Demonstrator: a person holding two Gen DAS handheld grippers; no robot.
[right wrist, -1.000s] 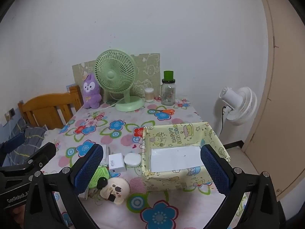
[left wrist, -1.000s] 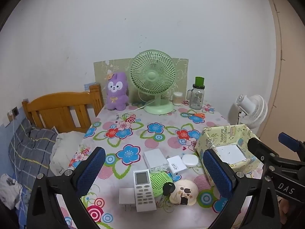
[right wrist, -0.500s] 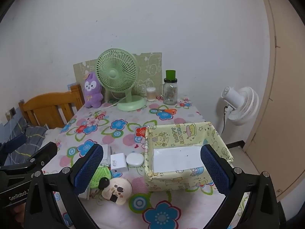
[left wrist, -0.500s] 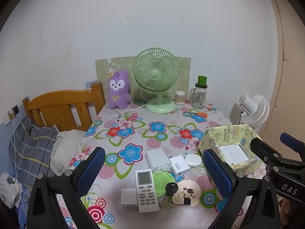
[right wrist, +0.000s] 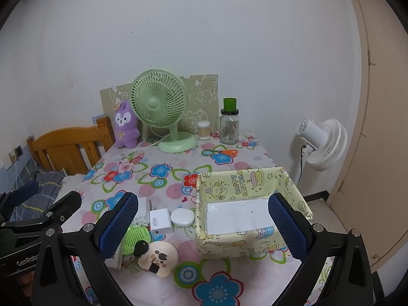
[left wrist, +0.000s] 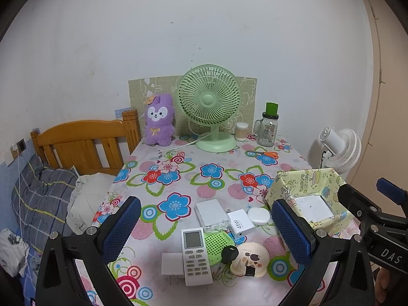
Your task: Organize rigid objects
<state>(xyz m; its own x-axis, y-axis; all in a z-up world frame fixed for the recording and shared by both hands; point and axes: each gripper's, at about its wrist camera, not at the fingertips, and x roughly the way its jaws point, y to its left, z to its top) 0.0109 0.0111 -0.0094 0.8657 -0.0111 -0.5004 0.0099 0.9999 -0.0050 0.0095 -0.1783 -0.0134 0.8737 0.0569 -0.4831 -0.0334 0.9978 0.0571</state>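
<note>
Small rigid objects lie clustered at the near edge of the flowered table [left wrist: 211, 173]: a white remote [left wrist: 195, 255], a white adapter [left wrist: 171, 265], a green round speaker [left wrist: 216, 242], a black key [left wrist: 229, 253], a cream round case [left wrist: 251, 258], a 45W charger [left wrist: 241, 224], a white puck [left wrist: 258, 216] and a clear-white box [left wrist: 211, 214]. A yellow cartoon-print box [right wrist: 244, 209] stands to their right, empty with a white floor. My left gripper [left wrist: 206, 232] is open above the cluster. My right gripper [right wrist: 201, 229] is open, straddling the yellow box's left wall.
At the back stand a green fan [left wrist: 210, 107], a purple plush [left wrist: 158, 119], a cotton-swab jar [left wrist: 241, 131], a glass jar with green lid [left wrist: 267, 127] and orange scissors [left wrist: 267, 154]. A wooden bed [left wrist: 84, 142] lies left, a white floor fan [left wrist: 340, 149] right.
Both grippers have drawn back and risen slightly; the table objects look a little farther away. Nothing on the table has moved.
</note>
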